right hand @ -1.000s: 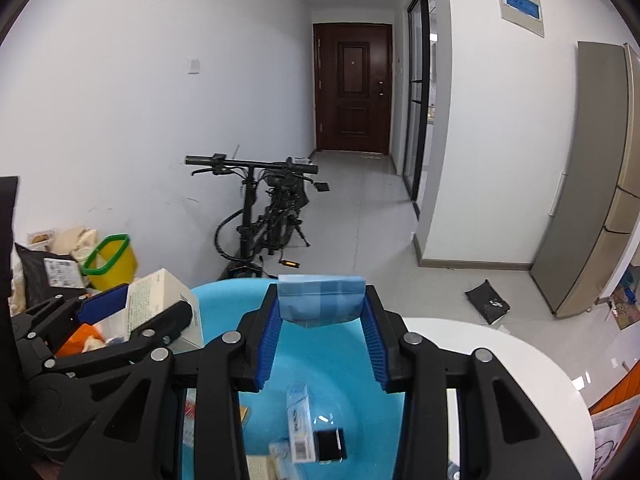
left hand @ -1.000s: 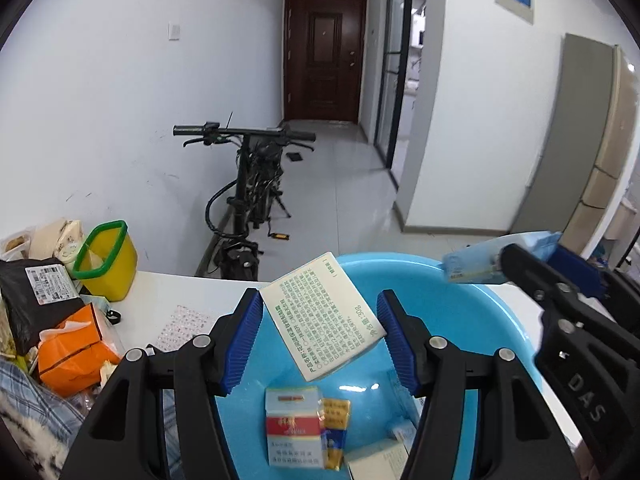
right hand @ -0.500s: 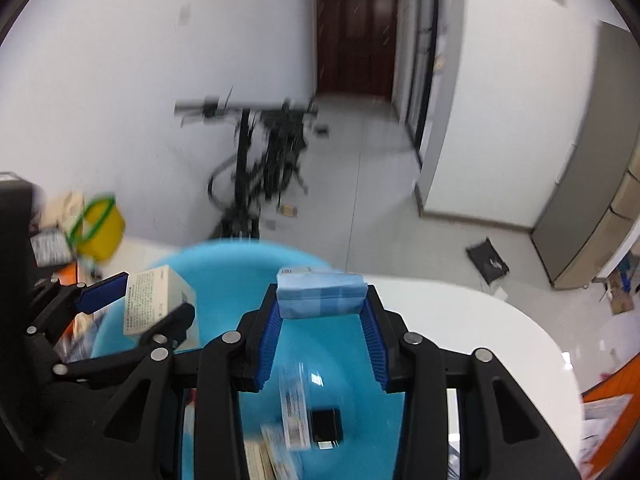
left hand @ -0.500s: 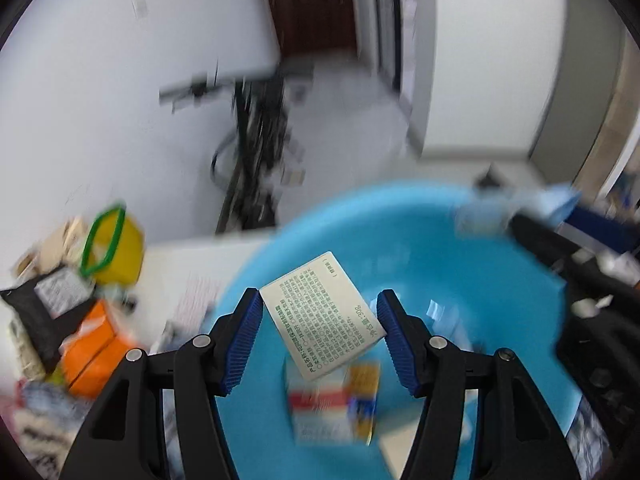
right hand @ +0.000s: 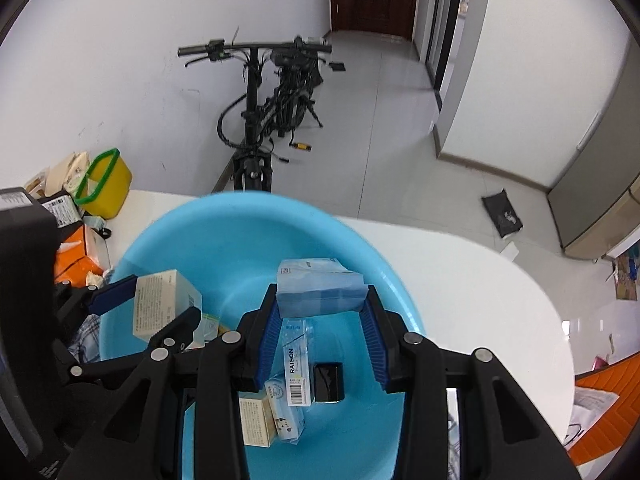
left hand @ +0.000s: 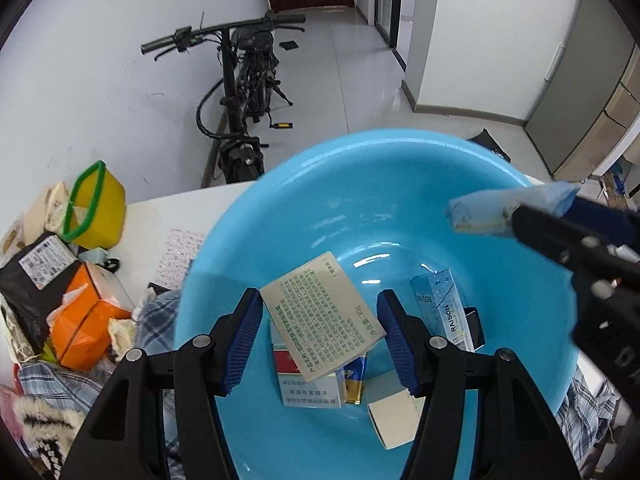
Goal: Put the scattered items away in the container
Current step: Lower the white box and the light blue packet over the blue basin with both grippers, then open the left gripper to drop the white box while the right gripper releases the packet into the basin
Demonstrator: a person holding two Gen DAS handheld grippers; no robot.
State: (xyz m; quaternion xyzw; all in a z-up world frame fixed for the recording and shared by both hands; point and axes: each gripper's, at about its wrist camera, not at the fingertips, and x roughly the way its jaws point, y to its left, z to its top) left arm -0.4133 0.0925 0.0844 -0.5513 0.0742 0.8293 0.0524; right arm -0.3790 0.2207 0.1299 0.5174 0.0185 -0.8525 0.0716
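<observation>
A blue plastic basin [left hand: 360, 184] [right hand: 168, 240] stands on the white table and holds several small boxes, among them a pale blue RAISON pack [left hand: 440, 308] [right hand: 296, 364]. My left gripper [left hand: 320, 320] is shut on a beige box with green print [left hand: 324, 316] and holds it above the basin's inside; the box also shows in the right wrist view [right hand: 164, 304]. My right gripper [right hand: 322, 320] is shut on a light blue packet [right hand: 320, 292] over the basin; the packet also shows in the left wrist view [left hand: 508, 208].
Left of the basin lie an orange tissue pack [left hand: 88, 316], a black pouch [left hand: 32, 280], a yellow bin with a green rim [left hand: 96, 208] and plaid cloth [left hand: 156, 324]. The white table [right hand: 460, 280] extends right. A bicycle [right hand: 264, 112] stands behind.
Both grippers have tilted downward and moved over the basin, so each view now looks into it. Each keeps its grip on its item.
</observation>
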